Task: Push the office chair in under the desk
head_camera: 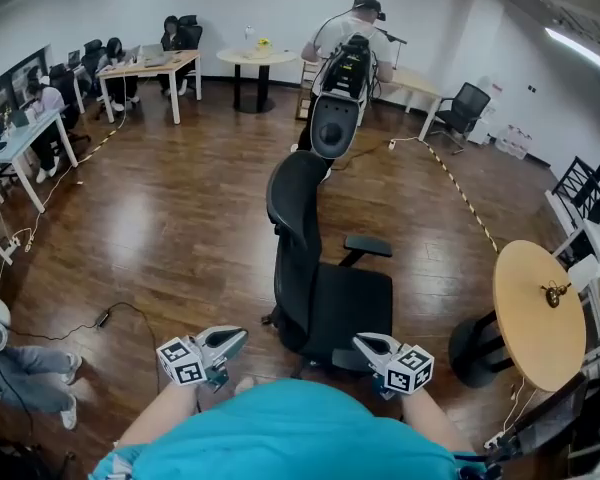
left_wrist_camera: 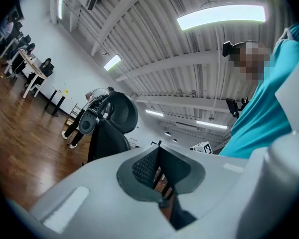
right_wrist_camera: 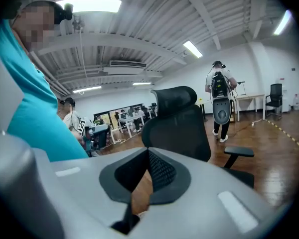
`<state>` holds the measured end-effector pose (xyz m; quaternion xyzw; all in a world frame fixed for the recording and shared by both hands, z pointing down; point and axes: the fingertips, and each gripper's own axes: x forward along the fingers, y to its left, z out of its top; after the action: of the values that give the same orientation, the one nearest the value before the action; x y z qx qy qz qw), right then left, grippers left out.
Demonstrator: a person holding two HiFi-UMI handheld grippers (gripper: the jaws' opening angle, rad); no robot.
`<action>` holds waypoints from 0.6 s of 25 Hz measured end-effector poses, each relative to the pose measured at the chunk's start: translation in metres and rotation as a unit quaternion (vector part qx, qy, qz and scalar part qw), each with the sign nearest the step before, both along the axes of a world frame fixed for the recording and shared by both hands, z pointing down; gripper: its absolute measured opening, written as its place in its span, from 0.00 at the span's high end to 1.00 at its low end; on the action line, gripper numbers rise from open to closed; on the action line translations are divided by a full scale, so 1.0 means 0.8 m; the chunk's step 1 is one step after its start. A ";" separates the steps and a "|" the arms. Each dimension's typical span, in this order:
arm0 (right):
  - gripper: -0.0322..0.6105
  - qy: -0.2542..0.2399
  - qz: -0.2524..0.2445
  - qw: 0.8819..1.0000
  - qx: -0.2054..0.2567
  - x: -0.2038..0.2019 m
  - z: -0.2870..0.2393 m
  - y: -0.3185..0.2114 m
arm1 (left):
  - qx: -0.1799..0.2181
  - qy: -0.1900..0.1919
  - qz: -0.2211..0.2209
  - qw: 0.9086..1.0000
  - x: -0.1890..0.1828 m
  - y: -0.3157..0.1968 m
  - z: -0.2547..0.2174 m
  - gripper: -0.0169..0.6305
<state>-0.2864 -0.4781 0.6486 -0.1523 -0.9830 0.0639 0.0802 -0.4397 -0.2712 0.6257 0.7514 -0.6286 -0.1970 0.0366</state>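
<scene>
The black office chair [head_camera: 325,303] stands on the wood floor just ahead of me, with its mesh back [head_camera: 292,223] to the left and one armrest [head_camera: 368,246] on the far side. My left gripper [head_camera: 240,335] is held low near my body, left of the seat, shut and empty. My right gripper [head_camera: 360,341] hovers at the seat's near edge, also shut with nothing in it. In the left gripper view the chair [left_wrist_camera: 112,128] rises beyond the closed left gripper [left_wrist_camera: 158,147]. The right gripper view shows the chair [right_wrist_camera: 182,126] past the right gripper [right_wrist_camera: 148,152].
A round wooden table [head_camera: 530,318] on a black base stands at the right with a small object [head_camera: 555,293] on it. A person with a backpack [head_camera: 345,63] is at the back. Desks with seated people line the left wall. A cable [head_camera: 110,315] and striped floor tape [head_camera: 460,190] lie on the floor.
</scene>
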 end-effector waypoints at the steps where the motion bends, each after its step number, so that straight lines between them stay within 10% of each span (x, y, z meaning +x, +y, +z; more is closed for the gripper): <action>1: 0.95 0.001 0.012 1.000 0.001 -0.033 -0.004 0.008 | 0.001 -0.003 0.008 1.000 -0.040 0.003 0.000 0.82; 8: 0.95 0.012 0.091 0.996 0.003 -0.222 -0.024 0.096 | -0.006 -0.063 0.064 0.996 -0.314 0.043 -0.040 0.80; 15: 0.95 0.040 0.133 0.990 0.028 -0.326 -0.033 0.117 | -0.045 -0.163 0.075 0.983 -0.509 -0.070 -0.096 0.36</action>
<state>-0.5473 -0.3845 0.6223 -0.0149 -0.9919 0.0525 0.1144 -0.8468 -0.3273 0.5487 0.8161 -0.5762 -0.0400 -0.0178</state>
